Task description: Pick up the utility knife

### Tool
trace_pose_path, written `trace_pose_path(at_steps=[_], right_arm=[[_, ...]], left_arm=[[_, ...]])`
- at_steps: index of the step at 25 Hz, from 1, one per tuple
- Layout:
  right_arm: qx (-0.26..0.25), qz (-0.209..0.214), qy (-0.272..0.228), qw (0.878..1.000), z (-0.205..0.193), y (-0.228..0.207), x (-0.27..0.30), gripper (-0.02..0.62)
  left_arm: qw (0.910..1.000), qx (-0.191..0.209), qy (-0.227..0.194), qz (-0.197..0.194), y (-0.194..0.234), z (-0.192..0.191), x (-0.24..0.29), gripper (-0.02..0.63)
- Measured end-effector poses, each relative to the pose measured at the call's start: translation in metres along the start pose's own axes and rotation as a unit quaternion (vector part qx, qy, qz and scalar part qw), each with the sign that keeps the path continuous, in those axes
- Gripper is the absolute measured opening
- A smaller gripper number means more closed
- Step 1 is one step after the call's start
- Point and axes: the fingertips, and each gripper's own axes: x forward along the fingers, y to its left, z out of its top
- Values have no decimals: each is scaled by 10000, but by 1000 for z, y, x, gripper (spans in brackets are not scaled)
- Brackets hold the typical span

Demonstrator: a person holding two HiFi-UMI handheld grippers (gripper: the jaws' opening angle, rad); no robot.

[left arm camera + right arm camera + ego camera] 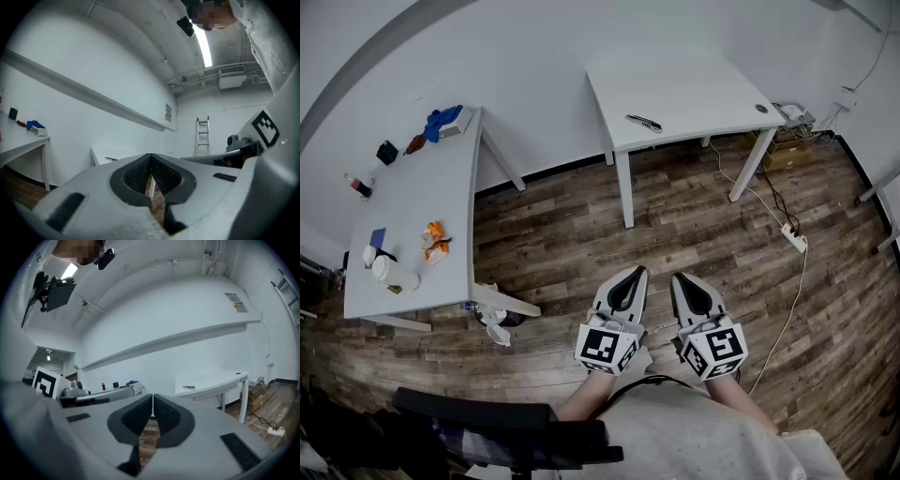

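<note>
Approach step: the utility knife (644, 123) lies on the white desk (703, 84), upper middle of the frame, well apart from the left hand-held gripper (633, 277) and the right hand-held gripper (684, 282) (both with jaws closed on nothing). The next move probably calls for closing in and parting one pair of jaws.

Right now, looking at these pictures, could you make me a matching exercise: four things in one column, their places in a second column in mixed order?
1. utility knife
2. blue cloth
3. power strip
4. right gripper

A. on the wooden floor, at the right
B. far end of the left table
C. on the white table ahead
D. held over the floor, jaws together

Pairs: 1-C, 2-B, 3-A, 4-D.
</note>
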Motion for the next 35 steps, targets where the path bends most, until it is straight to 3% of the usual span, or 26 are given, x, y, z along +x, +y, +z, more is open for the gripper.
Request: trace_pose_path(at_steps=[14, 21, 35], right_arm=[[-20, -271, 135, 9995, 10, -27, 110, 9], [-68, -325, 205, 9992, 16, -27, 142, 9], [-3, -278, 257, 9993, 19, -54, 178, 9]], left_arm=[[9996, -244, 4, -110, 97, 0, 72, 8], [9990, -312, -74, -304, 117, 6, 90, 8], [9992, -378, -68, -51, 145, 1, 123, 8]])
